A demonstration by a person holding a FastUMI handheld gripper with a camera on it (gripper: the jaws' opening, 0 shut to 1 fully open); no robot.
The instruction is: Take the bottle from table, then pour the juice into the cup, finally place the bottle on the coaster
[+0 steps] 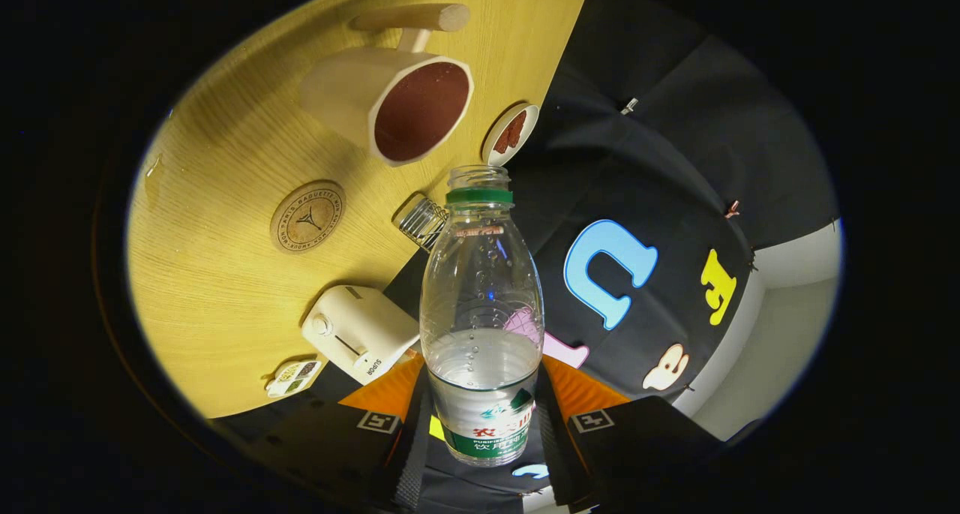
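Now the gripper [484, 424] pinches the uncapped bottle [481, 304], raised beside the cup [397, 105] and coaster [307, 216].

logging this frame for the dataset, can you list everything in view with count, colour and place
bottle: 1, clear with green neck ring, uncapped, partly filled, between the jaws
cup: 1, cream with dark brown inside, on the table beyond the bottle
coaster: 1, round tan, on the table between cup and toaster
toaster: 1, cream, near the table edge
dish: 1, white with reddish-brown contents, beside the cup
wire rack: 1, metal, at the table edge
table: 1, light wood
gripper: 1, jaws shut on the bottle's lower body
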